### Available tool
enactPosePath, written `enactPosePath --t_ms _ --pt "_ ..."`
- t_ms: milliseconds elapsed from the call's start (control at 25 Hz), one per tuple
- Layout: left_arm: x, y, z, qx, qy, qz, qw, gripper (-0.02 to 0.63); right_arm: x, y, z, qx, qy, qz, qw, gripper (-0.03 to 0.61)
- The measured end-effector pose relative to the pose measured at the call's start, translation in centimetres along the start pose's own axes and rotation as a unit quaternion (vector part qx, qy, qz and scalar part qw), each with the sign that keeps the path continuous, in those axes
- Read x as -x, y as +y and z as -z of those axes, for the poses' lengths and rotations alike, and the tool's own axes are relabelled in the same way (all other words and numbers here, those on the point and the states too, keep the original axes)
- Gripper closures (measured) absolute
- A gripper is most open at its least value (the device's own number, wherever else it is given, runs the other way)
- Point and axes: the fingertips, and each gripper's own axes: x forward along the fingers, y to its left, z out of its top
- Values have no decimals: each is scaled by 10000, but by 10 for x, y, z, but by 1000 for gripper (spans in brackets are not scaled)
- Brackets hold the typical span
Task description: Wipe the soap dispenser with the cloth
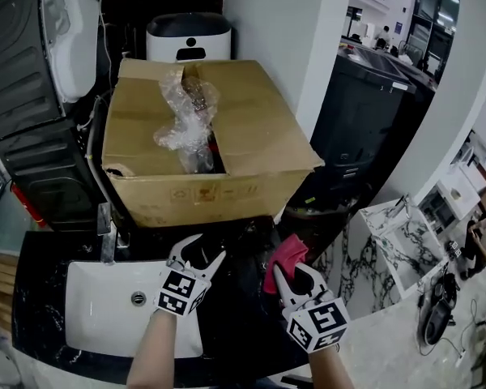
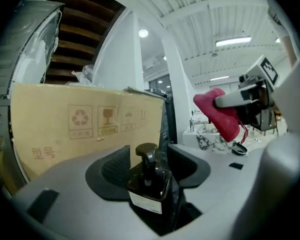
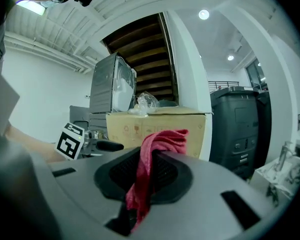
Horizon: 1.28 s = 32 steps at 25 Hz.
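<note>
Left tongs [image 2: 150,153] are closing, not yet pressing, around the dark soap dispenser [image 2: 149,188] upright between them, a stiff, smooth, probably slippery bottle best clamped low across its square body, while the right tongs [image 3: 151,158] pinch the limp red cloth [image 3: 141,186]

Dim, shadowy head view; bright ceiling lights [image 2: 232,41], fisheye-warped edges in both gripper views

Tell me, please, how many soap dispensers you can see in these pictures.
1. The dark soap dispenser stands between the closing jaws of the left gripper, not yet clamped, with the cardboard box behind it. Others may be hidden in the dark around the counter.
</note>
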Motion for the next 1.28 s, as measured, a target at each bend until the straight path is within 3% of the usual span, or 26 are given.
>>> enactPosePath --t_ms 160,360,480,600,760,880,1040,1160,1280 --pt "-21 0 5 -101 451 165 9988 376 -7 -8 3 4 44 -33 10000 534" --pt "-32 3 6 -664 1126 45 9914 423 -9 -10 5 55 75 -116 9999 534" --pt "-33 3 7 -597 1416 49 9881 431 -8 -10 7 60 93 -141 9998 534" --pt "-29 4 8 -22 1512 -3 9885 431 -6 -9 9 56 103 -175 9998 534" --pt "-15 9 7 1350 1456 -108 9800 431 -4 -3 10 21 103 -246 9996 534" --pt "-2 8 12 2352 1387 -223 9617 431 -3 4 12 25 115 -326 9994 534" --pt "16 -1 23 3443 1263 -358 9296 431 -1 13 18 -13 128 -457 9989 534" --pt "22 -8 29 3810 1132 -374 9168 431 -6 21 34 -54 289 -564 9980 534" --pt "23 -12 30 3753 1098 -425 9194 431 -21 35 54 -88 534 -785 9954 534"
